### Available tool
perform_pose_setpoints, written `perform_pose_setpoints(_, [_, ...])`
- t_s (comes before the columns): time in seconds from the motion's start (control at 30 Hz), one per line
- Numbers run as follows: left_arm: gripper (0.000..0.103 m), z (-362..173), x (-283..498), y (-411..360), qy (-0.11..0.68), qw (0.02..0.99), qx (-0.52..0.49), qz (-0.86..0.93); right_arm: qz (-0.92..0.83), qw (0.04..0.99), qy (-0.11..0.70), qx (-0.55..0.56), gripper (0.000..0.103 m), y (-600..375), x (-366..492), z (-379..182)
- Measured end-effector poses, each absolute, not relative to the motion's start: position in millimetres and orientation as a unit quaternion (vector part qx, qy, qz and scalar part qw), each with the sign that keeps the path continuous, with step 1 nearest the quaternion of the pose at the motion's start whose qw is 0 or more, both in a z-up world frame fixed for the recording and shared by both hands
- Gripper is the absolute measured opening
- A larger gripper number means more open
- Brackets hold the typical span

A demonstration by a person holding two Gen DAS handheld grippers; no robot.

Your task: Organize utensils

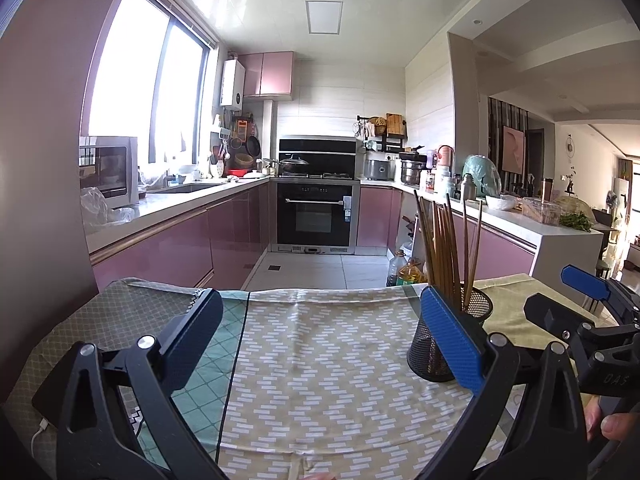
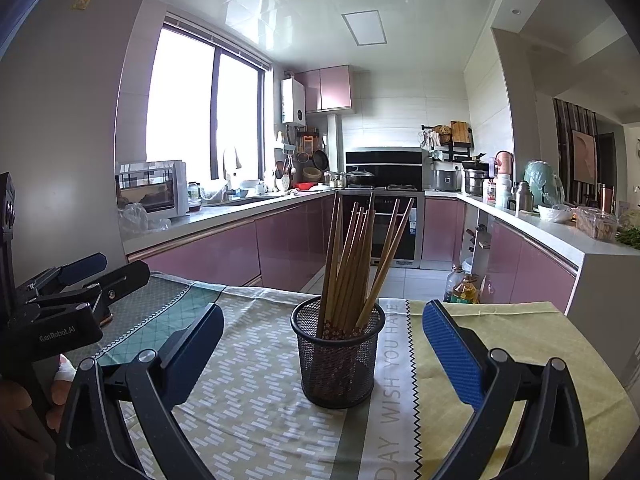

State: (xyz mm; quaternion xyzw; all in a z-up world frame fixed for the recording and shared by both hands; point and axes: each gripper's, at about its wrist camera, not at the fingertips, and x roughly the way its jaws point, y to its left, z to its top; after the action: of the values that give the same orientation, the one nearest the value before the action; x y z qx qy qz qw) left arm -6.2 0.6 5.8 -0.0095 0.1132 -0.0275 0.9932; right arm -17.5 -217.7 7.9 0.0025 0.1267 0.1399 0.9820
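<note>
I am holding both the left hand-held gripper and right hand-held gripper spread and empty, since the chopsticks are already standing in the mesh cup at frame center on the table, leaving little undone.

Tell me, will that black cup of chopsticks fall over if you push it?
Probably, if pushed near the top. The mesh cup looks light, and the chopsticks stand tall and lean sideways, so it seems top-heavy. The tablecloth under it might also wrinkle and slide rather than hold it steady.

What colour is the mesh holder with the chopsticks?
Black wire mesh holder; clearest in the right wrist view.
</note>
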Motion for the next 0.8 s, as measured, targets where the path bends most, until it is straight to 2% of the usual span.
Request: perform_pose_setpoints(0.8, [0.098, 7.7, -5.9, 1.2, 0.114, 0.993, -0.010, -0.023, 0.140, 0.982, 0.129, 0.008, 0.096, -214.1, -15.9, 7.9])
